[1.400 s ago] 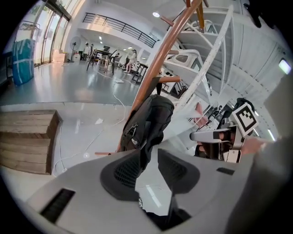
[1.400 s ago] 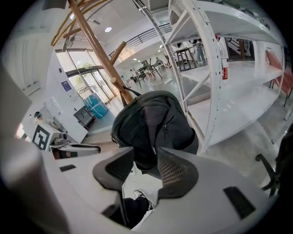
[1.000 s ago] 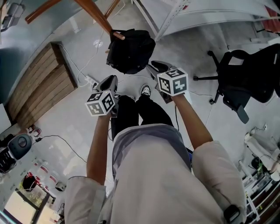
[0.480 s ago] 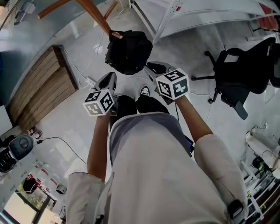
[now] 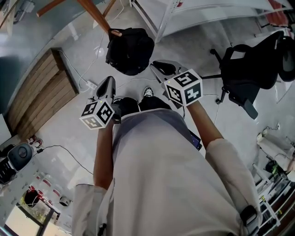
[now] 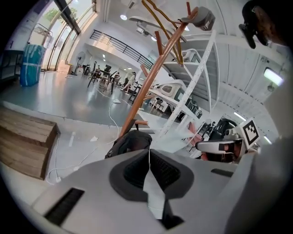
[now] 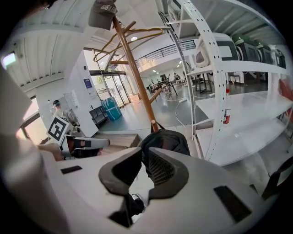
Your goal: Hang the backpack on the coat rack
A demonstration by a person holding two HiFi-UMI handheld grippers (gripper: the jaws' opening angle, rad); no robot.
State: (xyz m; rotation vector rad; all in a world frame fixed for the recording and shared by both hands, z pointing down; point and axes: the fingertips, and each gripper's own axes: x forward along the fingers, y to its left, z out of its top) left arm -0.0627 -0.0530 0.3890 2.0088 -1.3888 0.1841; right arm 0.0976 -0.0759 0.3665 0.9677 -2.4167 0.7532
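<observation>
The backpack [image 5: 130,50] hangs on the coat rack [image 5: 94,14], seemingly done, as the left gripper [image 5: 109,83], shut, and the right gripper [image 5: 159,67], just closing to a narrow gap, withdraw empty.

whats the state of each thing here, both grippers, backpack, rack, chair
left gripper, shut, nothing in it
right gripper, jaws a sliver apart, just been closing, nothing between them
backpack, hanging on a low peg of the coat rack
coat rack, standing, carrying the backpack
office chair, upright, nobody in it
</observation>
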